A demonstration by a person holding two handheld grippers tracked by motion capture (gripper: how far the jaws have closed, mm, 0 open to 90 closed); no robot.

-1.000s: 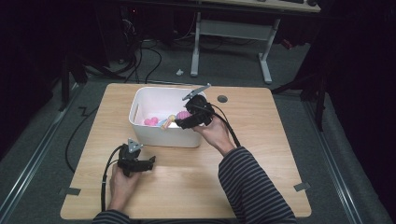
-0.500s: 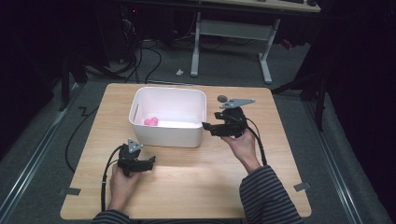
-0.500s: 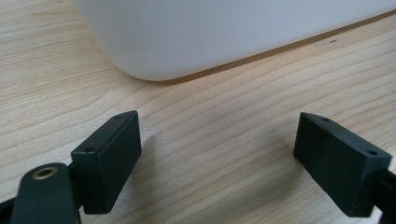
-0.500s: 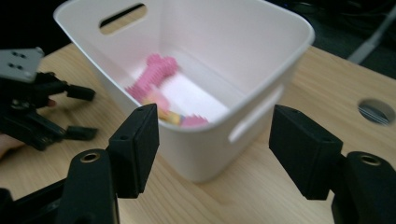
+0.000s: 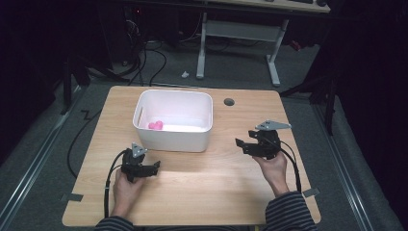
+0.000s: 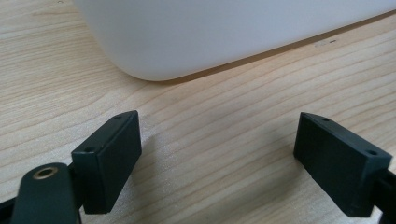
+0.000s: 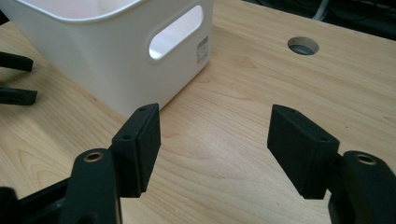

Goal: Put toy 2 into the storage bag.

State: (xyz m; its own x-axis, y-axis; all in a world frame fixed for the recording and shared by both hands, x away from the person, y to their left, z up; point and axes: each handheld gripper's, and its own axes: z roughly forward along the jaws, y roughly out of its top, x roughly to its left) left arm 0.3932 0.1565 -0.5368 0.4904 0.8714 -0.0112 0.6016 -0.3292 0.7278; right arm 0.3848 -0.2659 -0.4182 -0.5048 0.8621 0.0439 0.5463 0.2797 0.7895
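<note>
Both grippers, left (image 5: 155,167) and right (image 5: 239,143), hold spread, empty jaws over bare table (image 5: 207,183) beside the bin (image 5: 173,137).

The light wood surface (image 5: 202,187) stands on a grey carpeted floor (image 5: 43,159) in a dim room, lit mostly from above, with a round cable hole (image 5: 229,102) near its far edge. Beyond it stands a second desk on white legs (image 5: 274,62) (its top barely catches the light), and black cables (image 5: 149,62) trail across the floor in the dark beneath.
</note>
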